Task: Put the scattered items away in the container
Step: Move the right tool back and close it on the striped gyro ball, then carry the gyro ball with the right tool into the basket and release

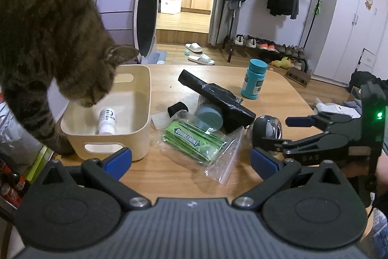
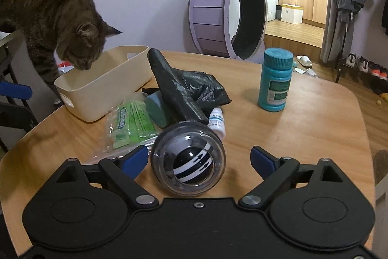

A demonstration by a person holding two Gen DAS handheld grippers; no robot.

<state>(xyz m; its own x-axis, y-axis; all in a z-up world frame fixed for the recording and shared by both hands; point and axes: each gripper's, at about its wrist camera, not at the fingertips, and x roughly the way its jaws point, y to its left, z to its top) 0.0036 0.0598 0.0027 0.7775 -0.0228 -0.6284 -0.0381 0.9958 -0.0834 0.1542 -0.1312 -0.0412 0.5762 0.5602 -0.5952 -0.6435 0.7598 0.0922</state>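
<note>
The cream container [image 1: 106, 135] sits at the left end of the wooden table [image 2: 315, 137], with one small white bottle [image 1: 106, 120] lying on its floor. A tabby cat [image 1: 48, 40] leans over the container's far rim, nose dipped inside, one paw planted by its left wall.

Just right of the container lies a heap: a clear bag of green gum packs [image 1: 194, 140], a teal disc [image 1: 209, 117], a black plastic roll [image 1: 215, 96] propped across them, and another white bottle [image 2: 217, 123] half hidden beneath. A teal bottle [image 2: 275, 79] stands upright farther right, well apart from the container.

The right gripper [image 2: 198, 159] tilts down toward the table on the heap's near side, its jaws spread wide around a clear gyro ball [image 2: 189, 159]; the left pad is just beside the ball, the right pad clear of it.

The left gripper [image 1: 191, 159] hangs angled down in front of the container, jaws released and wide, nothing gripped, the gum bag below.
</note>
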